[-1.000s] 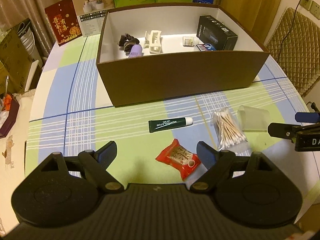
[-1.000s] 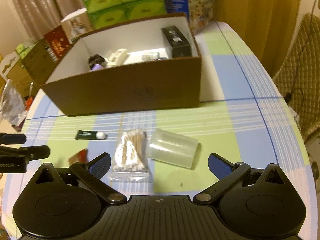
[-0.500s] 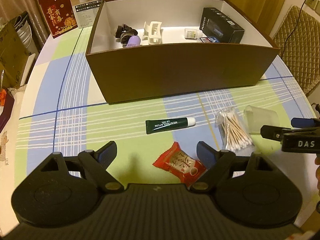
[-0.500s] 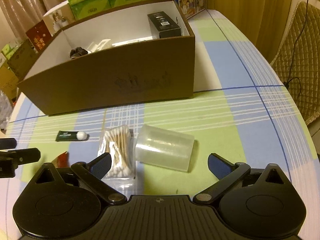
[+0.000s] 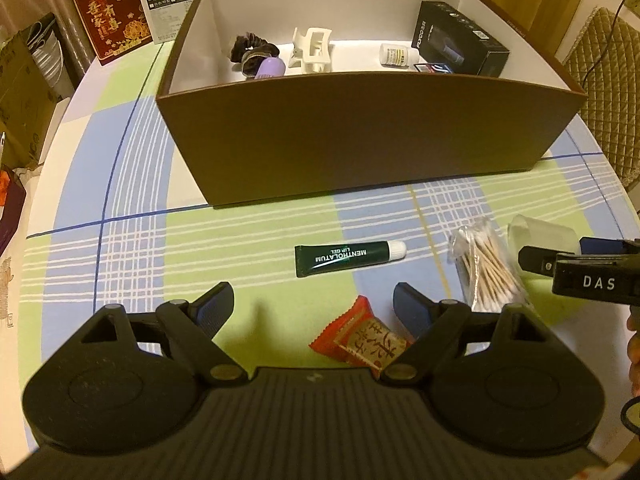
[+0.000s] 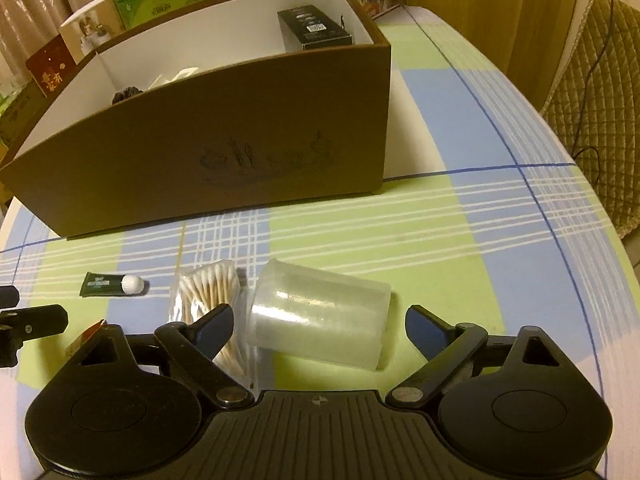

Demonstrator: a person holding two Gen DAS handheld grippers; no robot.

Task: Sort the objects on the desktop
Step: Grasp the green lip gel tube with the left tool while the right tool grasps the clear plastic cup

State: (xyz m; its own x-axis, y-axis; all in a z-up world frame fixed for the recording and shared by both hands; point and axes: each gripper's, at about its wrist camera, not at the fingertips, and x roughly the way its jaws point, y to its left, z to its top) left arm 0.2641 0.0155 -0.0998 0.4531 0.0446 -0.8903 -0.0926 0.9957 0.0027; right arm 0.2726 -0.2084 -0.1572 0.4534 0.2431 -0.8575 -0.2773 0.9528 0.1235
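A brown box (image 5: 360, 132) with a white inside stands mid-table; it also shows in the right wrist view (image 6: 224, 148). On the cloth in front lie a green lip gel tube (image 5: 348, 258), a red candy packet (image 5: 362, 338), a bag of cotton swabs (image 5: 490, 268) and a clear plastic cup (image 6: 320, 322) on its side. My left gripper (image 5: 314, 306) is open, with the candy packet between its fingers. My right gripper (image 6: 320, 326) is open, its fingers on either side of the cup.
Inside the box lie a black carton (image 5: 460, 46), a white hair clip (image 5: 312, 50), a dark scrunchie (image 5: 250, 52), a purple item (image 5: 270, 69) and a small white bottle (image 5: 396, 56). Boxes stand behind (image 5: 108, 20). A padded chair (image 6: 596, 92) stands at right.
Both grippers have moved forward and lower toward the table. The cup now lies between the right fingers and the candy packet between the left fingers. Both stay open.
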